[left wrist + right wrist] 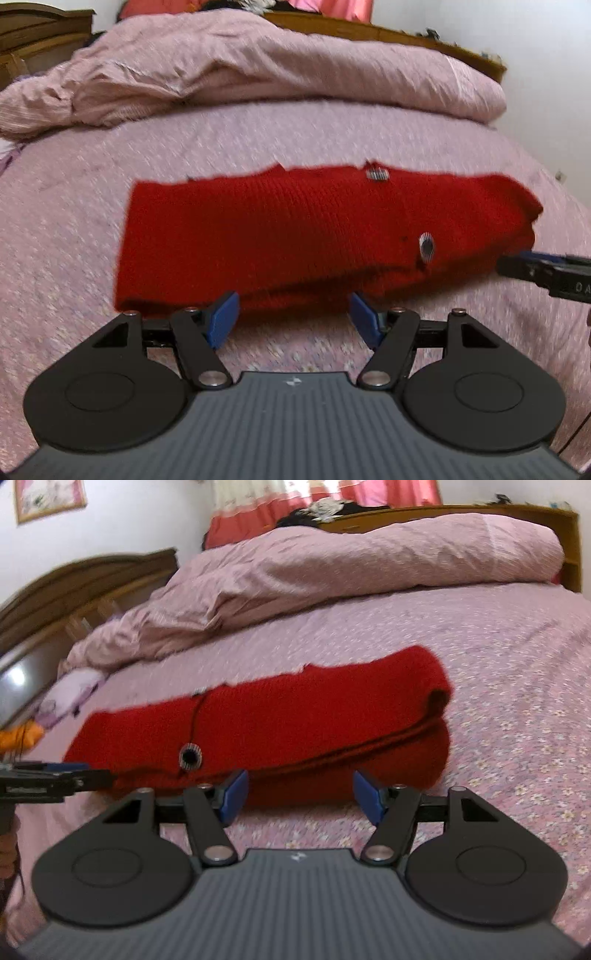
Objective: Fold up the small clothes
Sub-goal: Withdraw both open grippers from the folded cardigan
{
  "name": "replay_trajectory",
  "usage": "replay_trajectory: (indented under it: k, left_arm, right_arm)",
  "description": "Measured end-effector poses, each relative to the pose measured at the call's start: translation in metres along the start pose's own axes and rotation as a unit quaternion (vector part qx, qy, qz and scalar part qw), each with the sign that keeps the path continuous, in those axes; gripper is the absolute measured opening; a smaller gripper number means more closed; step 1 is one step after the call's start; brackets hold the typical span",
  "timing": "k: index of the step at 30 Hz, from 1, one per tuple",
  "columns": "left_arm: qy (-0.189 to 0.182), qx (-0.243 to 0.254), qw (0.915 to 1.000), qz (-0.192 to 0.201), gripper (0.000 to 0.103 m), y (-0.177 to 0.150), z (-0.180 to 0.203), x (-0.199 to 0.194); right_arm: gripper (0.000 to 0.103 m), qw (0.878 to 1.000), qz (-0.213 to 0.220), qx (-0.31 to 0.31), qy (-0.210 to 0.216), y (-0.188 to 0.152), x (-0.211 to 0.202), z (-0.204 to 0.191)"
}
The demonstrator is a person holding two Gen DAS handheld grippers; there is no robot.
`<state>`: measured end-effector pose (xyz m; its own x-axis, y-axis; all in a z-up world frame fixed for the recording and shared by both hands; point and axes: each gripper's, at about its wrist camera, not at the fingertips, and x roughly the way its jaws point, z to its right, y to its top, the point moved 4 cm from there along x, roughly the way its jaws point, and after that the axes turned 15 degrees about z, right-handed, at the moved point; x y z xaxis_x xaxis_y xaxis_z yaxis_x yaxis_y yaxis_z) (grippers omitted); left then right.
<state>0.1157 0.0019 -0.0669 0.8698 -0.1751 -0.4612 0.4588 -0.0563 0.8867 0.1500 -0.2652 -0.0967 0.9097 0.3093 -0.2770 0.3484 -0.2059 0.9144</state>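
**Red knit folded on the bed, both grippers clear of it**

A red knitted cardigan (314,229) lay folded lengthwise into a long band across the pink flowered bedspread (258,133), in front of a rumpled pink duvet (258,62). A round striped button (426,248) showed on its upper layer, and the right wrist view showed the doubled end of the fold, one thick layer lying on another.

The left gripper (293,317) hung just short of the cardigan's near edge with its blue pads (223,317) spread apart and nothing between them. The right gripper (301,794) stood the same way by the near edge toward the rolled end, spread and empty.

By the look of it, the knit was soft, thick and fairly light, limp enough to sag and slide over itself when lifted, yet grippy against the pads. Its layers would likely shift unless pinched together. The sensible hold seemed to be at one short end, each gripper taking a corner through all layers, so the band could be carried over onto its other half. The button was best kept out of the pads.

No basket, drawer or other container showed in either view.
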Motion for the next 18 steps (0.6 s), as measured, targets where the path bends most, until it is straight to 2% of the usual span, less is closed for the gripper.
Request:
replay_trajectory:
  k: [1,2,5,8,14,18]
  left_arm:
    - [-0.004,-0.001,1.0,-0.002,0.07,-0.004,0.001,0.002]
    - [-0.005,-0.001,1.0,-0.003,0.07,-0.008,0.002,0.005]
    - [-0.006,0.0,1.0,-0.007,0.063,-0.016,0.005,0.013]
    - [-0.01,0.003,0.9999,-0.001,0.061,-0.023,0.008,0.018]
    - [0.01,0.03,0.9994,0.014,0.053,-0.028,0.013,0.032]
    - [0.013,0.021,0.9995,0.021,0.051,-0.021,0.011,0.03]
  right_arm:
    - [0.06,1.0,0.0,-0.004,0.002,-0.002,0.001,-0.002]
    - [0.052,1.0,0.002,-0.003,0.006,-0.004,0.002,-0.003]
    - [0.046,1.0,0.003,0.013,0.01,-0.007,0.007,-0.002]
    - [0.045,1.0,0.004,-0.004,0.006,-0.008,0.011,-0.005]
    - [0.045,0.998,0.008,-0.064,0.001,-0.013,0.016,-0.015]
    - [0.045,0.996,0.012,-0.084,-0.007,-0.013,0.02,-0.017]
